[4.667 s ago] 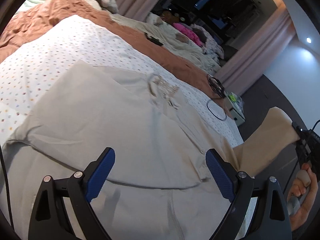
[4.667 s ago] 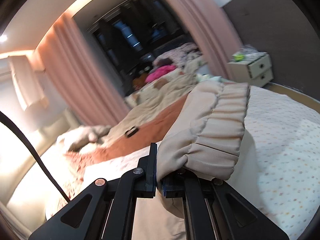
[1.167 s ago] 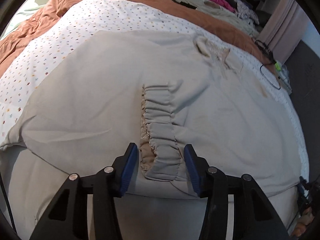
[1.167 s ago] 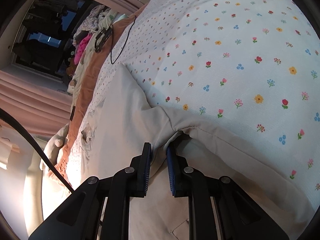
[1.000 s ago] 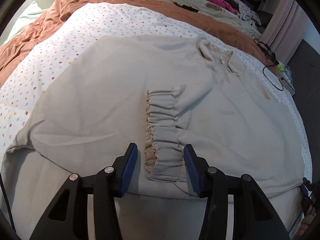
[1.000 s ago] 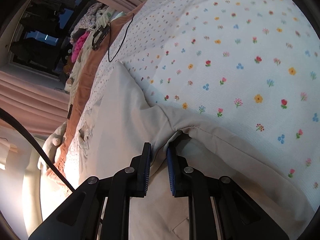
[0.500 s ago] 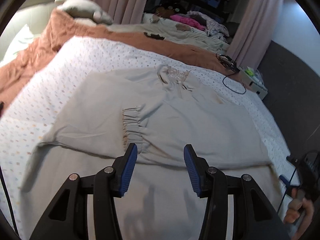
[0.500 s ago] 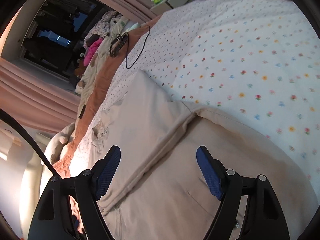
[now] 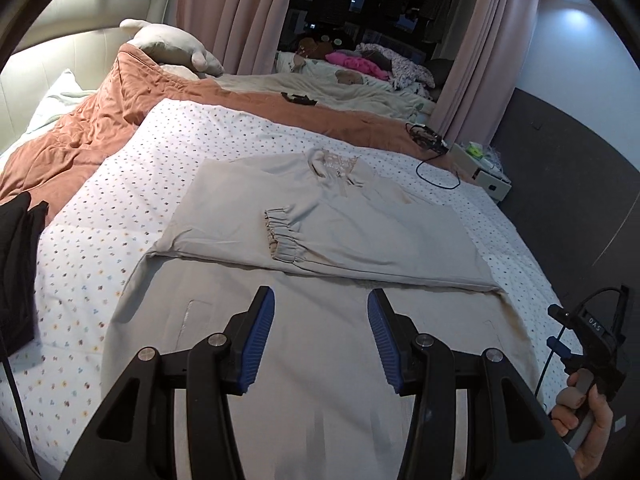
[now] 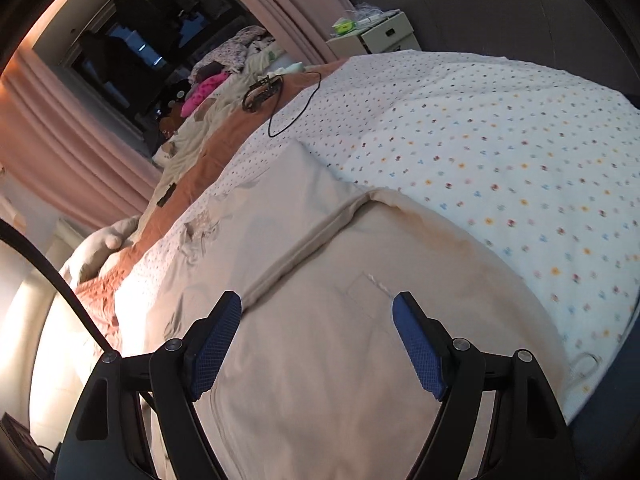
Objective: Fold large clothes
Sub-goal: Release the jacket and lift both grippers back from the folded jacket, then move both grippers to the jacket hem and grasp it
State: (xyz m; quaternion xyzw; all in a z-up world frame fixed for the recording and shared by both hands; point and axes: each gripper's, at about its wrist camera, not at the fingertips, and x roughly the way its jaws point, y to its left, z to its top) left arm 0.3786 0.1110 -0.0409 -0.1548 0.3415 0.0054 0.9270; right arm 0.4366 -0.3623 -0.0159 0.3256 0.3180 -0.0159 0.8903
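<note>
Above the bed (image 9: 120, 184), both grippers, left gripper (image 9: 321, 334) and right gripper (image 10: 316, 338), hang open and empty over the beige garment (image 9: 320, 360); next, pinch its near hem corners evenly.

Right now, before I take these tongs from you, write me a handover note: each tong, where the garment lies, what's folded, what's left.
Left tongs: open, holding nothing, above the near part of the garment.
Right tongs: open, holding nothing, also above the garment.
Garment: a large beige piece spread flat on the flowered bedspread, neckline at the far end.
Done: both sleeves are folded in across the chest; the gathered cuff lies near the middle, and the folded edge runs straight across.
Left: fold the body, probably bringing the near hem up towards the neckline, then fold again and smooth it out.
</note>
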